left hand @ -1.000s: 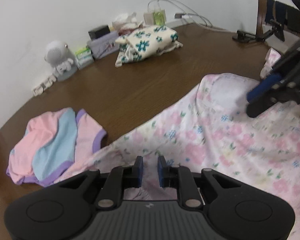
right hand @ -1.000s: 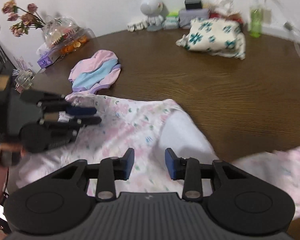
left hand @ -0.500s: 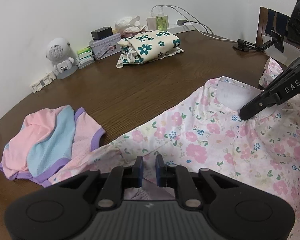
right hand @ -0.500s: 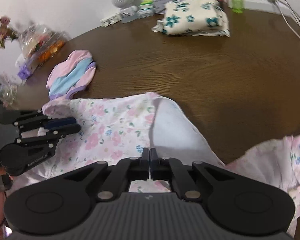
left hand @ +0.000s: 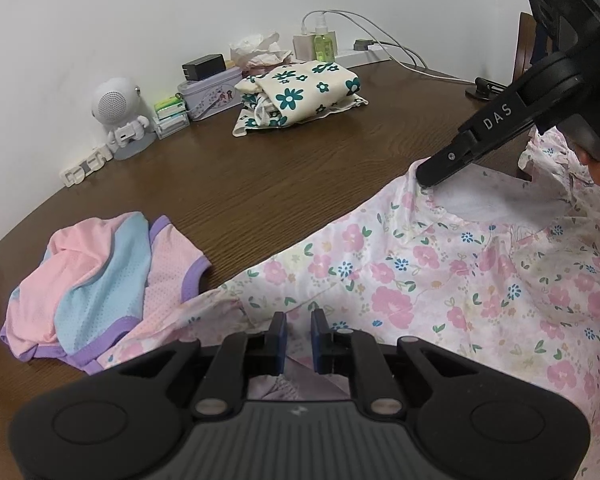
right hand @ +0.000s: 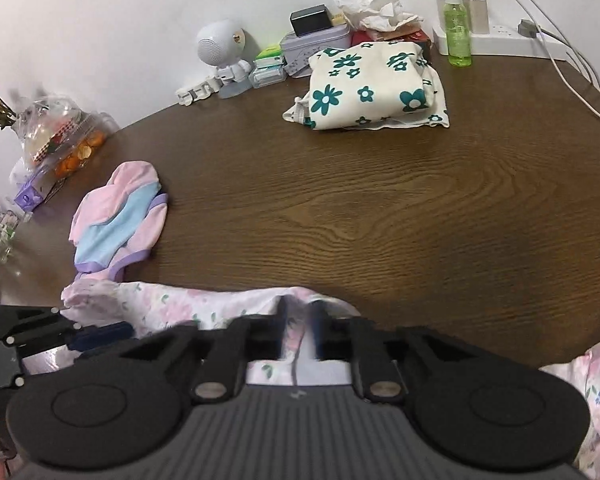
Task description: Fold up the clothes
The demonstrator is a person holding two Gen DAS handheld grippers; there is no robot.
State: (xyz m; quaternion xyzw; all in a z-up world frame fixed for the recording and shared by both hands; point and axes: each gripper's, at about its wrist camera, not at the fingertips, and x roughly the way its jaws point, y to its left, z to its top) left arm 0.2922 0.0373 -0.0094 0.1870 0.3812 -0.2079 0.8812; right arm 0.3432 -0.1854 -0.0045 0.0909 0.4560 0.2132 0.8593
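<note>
1. The left tool (left hand: 298, 334) is clamped on a fold of the pink floral garment (left hand: 440, 280); the fabric sits pinched between its blue pads at the near hem.
2. The right tool (left hand: 422, 180) is closed on the garment's neckline edge, ahead and to the right of the left tool. In the right wrist view, fabric bunches between the fingers of the right tool (right hand: 300, 328).
3. The floral garment lies spread on the brown wooden desk (left hand: 300, 176), spanning the gap between both tools, its white lining exposed beside the right tool's tip.
4. A pink, blue and purple mesh top (left hand: 96, 276) lies crumpled to the left of the left tool, touching the floral garment's edge.
5. A folded cream garment with teal flowers (right hand: 376, 88) rests well ahead of both tools, near the wall.
6. Behind it stand a white astronaut-shaped speaker (right hand: 220, 50), a lilac tin (right hand: 316, 46), a green spray bottle (right hand: 456, 24) and a white power strip (right hand: 508, 42).
</note>
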